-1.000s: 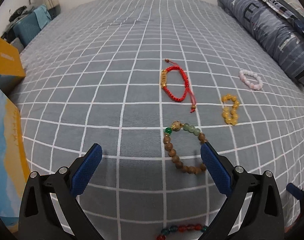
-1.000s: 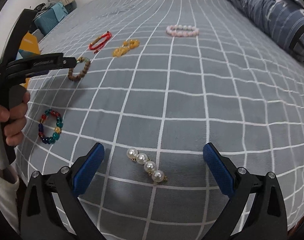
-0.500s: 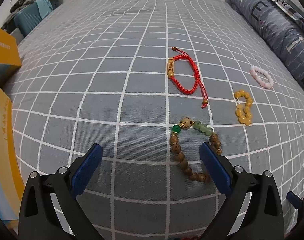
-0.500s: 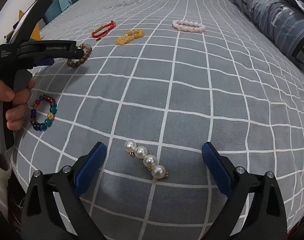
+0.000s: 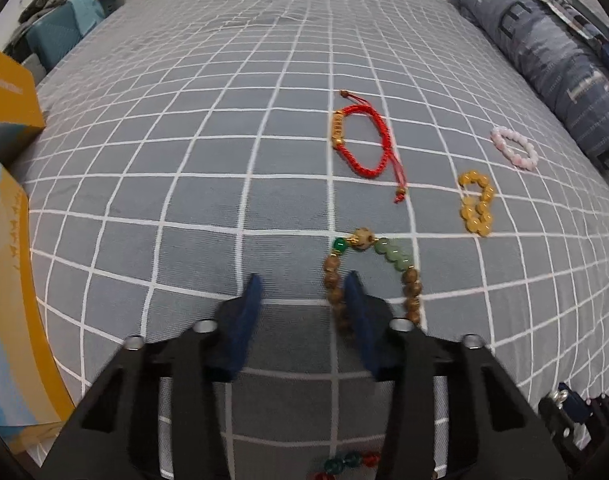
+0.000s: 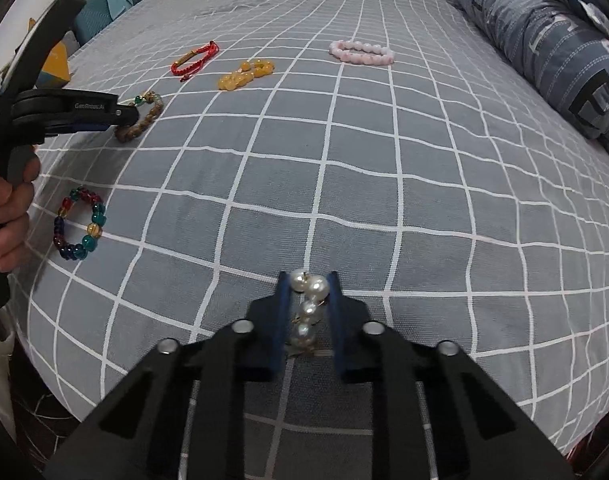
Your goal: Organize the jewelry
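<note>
Now, pearl hair clip (image 6: 309,307) is clamped between blue pads of right gripper (image 6: 307,285), low centre of right wrist view, on grey checked bedspread (image 6: 384,160). Left gripper (image 5: 302,286) jaws are closing; one side of wooden bead bracelet (image 5: 410,280) is caught between them, pads not seen pressing it. Multicoloured bead bracelet (image 6: 79,223) is seen at left.

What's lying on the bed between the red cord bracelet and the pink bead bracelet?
The yellow bead bracelet lies between them, clearest in the right wrist view.

6 jewelry pieces on bedspread (image 6: 384,160), pillow (image 6: 544,40) right, boxes (image 5: 8,280) apparently left
</note>
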Tool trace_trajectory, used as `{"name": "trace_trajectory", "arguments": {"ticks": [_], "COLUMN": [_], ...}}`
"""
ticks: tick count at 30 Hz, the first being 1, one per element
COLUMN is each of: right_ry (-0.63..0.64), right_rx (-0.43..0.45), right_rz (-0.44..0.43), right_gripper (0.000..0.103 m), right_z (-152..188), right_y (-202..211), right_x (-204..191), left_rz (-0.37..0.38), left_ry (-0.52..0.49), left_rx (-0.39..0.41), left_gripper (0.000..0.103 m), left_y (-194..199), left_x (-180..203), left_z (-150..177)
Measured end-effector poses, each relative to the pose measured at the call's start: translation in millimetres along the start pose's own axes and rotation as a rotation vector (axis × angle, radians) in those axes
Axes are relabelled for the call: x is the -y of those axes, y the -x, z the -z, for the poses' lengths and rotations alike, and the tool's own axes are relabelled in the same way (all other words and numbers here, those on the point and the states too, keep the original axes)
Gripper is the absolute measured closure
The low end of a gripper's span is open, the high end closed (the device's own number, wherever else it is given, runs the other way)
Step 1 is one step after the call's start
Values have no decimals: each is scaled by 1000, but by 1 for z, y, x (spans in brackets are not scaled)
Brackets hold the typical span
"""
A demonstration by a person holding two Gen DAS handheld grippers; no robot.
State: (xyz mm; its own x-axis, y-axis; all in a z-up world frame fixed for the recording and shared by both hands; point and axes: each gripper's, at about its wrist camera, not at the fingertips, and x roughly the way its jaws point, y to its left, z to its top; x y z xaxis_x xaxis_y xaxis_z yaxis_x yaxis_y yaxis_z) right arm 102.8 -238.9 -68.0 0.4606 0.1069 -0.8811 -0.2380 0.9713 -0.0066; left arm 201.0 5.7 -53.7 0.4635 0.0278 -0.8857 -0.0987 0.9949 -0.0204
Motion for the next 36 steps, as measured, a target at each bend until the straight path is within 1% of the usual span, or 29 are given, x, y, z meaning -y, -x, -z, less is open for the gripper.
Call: {"name": "trace_trajectory", "arguments": {"ticks": [1,2,7,14,21,28,32,36], "right_ry": [1,1,-20,-48,-88,-94,-109,-122], "right_rx": [4,6,29,52,113,164,203,223], "right_rz": [11,15,13,4,4,34,52,66], "right_gripper": [93,93,93,93,93,93,93,93], "right_z": [0,0,0,-1,-5,-9,-10,-12], "right_y": [0,0,3,8,17,22,28,31], "right_x": [-1,-2,-2,3,8,7,9,9], "left_rz": [2,7,61,66,82,86,92,89], "left_ry": [-3,-3,-2,2,-9,-18,-26,-37], "left_rx": [-3,-4,23,49,97,139,181,221], "left_gripper": [85,96,96,96,96,96,96,96], "left_y": [1,2,14,25,40,55,70,85], "left_x": [0,1,1,1,4,4,6,8], "left_z": [1,2,5,10,9,11,13,19]}}
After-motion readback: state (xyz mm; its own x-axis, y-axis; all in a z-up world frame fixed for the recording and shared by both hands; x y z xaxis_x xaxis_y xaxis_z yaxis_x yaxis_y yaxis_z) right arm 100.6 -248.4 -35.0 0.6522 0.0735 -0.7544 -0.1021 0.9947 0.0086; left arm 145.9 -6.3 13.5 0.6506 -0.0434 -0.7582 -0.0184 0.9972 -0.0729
